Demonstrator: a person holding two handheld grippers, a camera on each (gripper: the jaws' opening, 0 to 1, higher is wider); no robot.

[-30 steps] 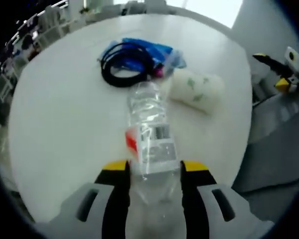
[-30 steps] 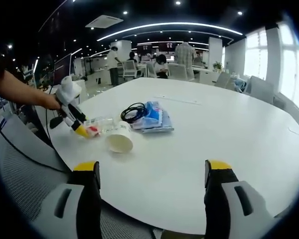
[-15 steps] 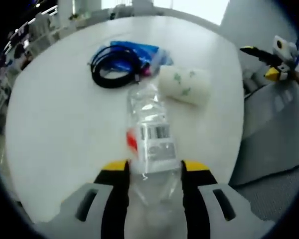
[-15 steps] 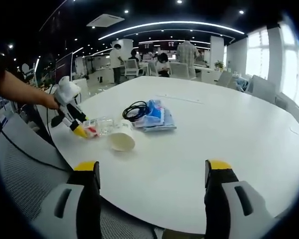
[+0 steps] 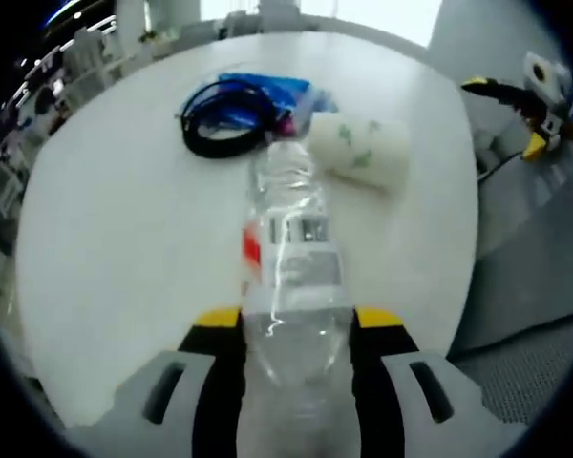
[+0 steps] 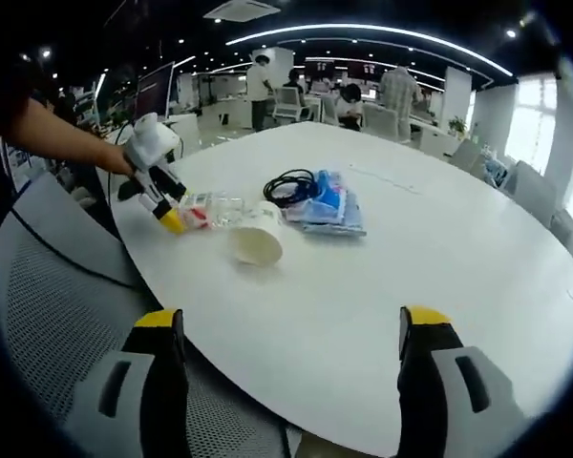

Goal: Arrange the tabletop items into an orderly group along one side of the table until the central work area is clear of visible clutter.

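Clear plastic bottle (image 5: 291,277) between left claw (image 5: 296,329) jaws.

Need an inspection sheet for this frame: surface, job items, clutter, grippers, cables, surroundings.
Surface: round white table, mostly bare.
Job's things: clear plastic bottle lying on its side; paper cup on its side beside it; blue packets beyond.
Clutter: nothing seen apart from these.
Grippers: left gripper shut on the bottle; right gripper open, at the table edge, holding nothing.
Cables: black coiled cable partly on the packets.
Surroundings: mesh chair, office with people in the distance.
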